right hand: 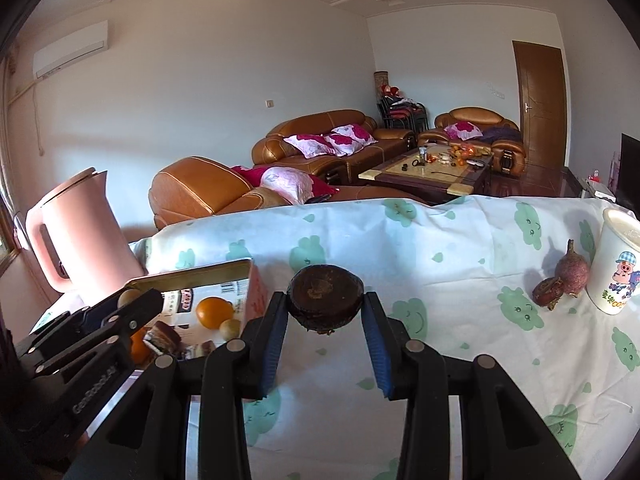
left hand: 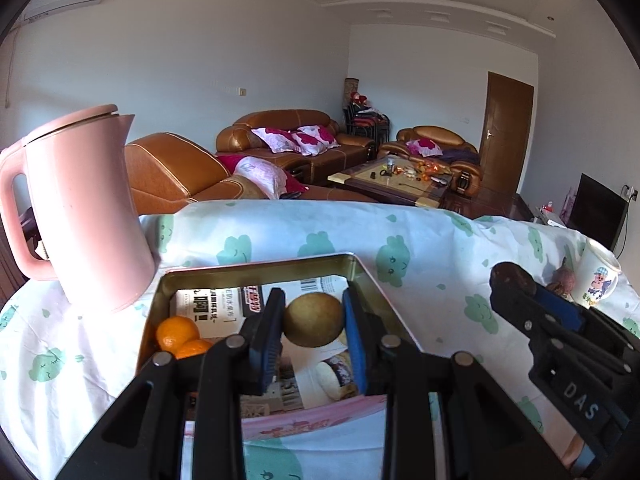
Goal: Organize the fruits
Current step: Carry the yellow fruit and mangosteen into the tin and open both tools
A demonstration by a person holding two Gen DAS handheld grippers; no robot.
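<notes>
My left gripper (left hand: 314,320) is shut on a round brownish-green fruit (left hand: 314,319) and holds it over an open metal tin (left hand: 256,266) lined with printed paper. Two oranges (left hand: 178,334) lie in the tin's left corner. My right gripper (right hand: 326,306) is shut on a dark brown flattened fruit (right hand: 326,298) above the tablecloth, to the right of the tin (right hand: 192,274). It also shows in the left wrist view (left hand: 512,278). Two purplish fruits (right hand: 562,280) lie on the cloth at the right, beside a cup.
A pink kettle (left hand: 76,208) stands left of the tin, close to it. A white cartoon cup (right hand: 618,260) stands at the table's right edge. The table has a white cloth with green prints (right hand: 440,240). Sofas and a coffee table are beyond.
</notes>
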